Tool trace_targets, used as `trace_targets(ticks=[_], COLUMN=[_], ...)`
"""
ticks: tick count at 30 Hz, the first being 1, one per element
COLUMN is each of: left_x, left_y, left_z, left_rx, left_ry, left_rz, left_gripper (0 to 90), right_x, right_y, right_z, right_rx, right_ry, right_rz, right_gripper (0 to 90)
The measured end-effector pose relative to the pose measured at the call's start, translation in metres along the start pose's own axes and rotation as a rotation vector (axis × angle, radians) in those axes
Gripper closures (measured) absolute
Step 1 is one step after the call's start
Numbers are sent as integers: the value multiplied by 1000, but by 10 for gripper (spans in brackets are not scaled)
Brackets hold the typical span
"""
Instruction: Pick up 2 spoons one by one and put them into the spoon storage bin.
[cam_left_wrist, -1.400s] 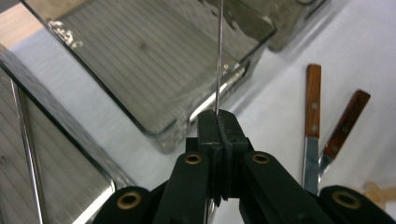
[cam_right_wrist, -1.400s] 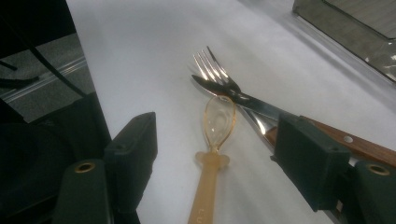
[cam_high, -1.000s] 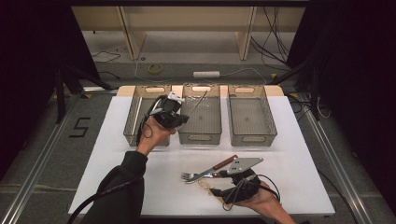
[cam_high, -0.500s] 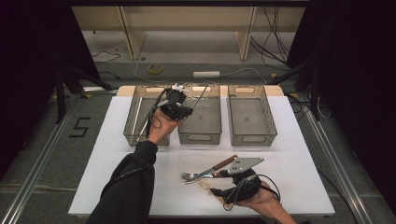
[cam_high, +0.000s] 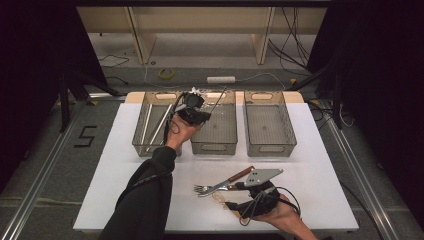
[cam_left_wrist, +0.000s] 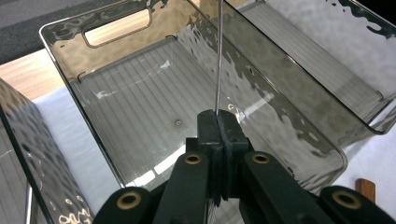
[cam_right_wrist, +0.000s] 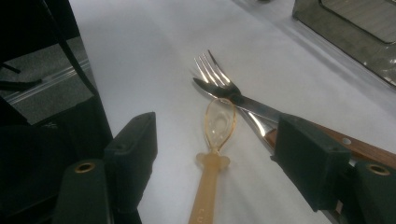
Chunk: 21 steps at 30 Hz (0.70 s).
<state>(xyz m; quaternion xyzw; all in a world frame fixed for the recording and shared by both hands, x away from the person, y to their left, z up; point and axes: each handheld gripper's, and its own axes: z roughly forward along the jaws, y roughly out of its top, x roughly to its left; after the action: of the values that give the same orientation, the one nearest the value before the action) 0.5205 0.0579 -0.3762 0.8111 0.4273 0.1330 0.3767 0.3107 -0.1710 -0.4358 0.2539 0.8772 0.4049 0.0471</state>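
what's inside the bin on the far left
The left bin holds several thin metal rods lying lengthwise. The person's left hand and its gripper cover that bin's right edge, so anything there is hidden.

jaws apart | spoon (cam_right_wrist: 215, 154) between | fork (cam_right_wrist: 215, 74), knife (cam_right_wrist: 280, 116) beyond

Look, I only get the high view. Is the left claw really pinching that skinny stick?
Observer: Yes. The left gripper view shows the left claw shut tight on a thin metal rod, above the middle bin.
Operator: Is anything in that bin?
Observer: No, its ribbed floor is bare.
Operator: What about the right claw?
Observer: The right claw is open, with one jaw on each side of a see-through amber spoon lying on the table.
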Motion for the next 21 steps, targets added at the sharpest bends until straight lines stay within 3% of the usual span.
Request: trace_targets(ticks=[21], left_x=[3], left_y=[-8], left_z=[19], left_rx=[31], left_ry=[1], left_rz=[-55], left_gripper=[879], right_x=[0], right_y=[0], right_z=[1], right_rx=[4], right_ry=[5], right_rz=[-3], right_gripper=[310])
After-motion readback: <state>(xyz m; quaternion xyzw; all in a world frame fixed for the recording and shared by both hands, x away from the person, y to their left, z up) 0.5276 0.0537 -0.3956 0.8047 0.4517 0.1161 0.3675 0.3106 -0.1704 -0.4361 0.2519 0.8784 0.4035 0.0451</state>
